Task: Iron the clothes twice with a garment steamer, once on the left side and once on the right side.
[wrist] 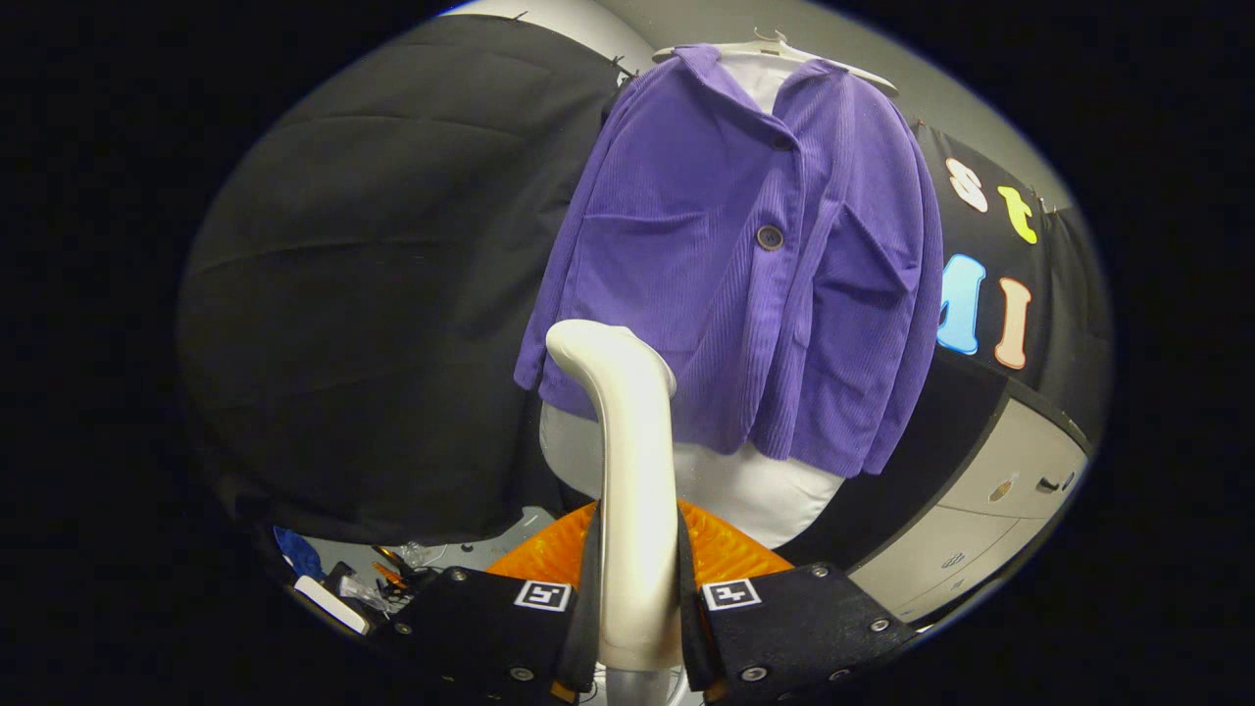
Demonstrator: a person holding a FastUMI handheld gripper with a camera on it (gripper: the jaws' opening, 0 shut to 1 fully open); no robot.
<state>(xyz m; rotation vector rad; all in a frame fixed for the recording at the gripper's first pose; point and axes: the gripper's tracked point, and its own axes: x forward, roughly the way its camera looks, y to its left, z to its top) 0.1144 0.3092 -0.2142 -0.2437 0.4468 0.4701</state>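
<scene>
Gripper (637,588) jaws clamped on the white steamer (627,471) handle, head raised just short of the purple jacket (745,275) on its hanger. First pass seems about to begin; next, press onto one front panel.

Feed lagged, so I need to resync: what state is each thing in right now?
gripper: shut on the steamer handle.
garment steamer: upright between the fingers, head just short of the jacket's hem.
purple jacket: hanging on the hanger, buttoned.
white hanger: hung up, carrying the jacket.
cabinet drawers: closed.
</scene>
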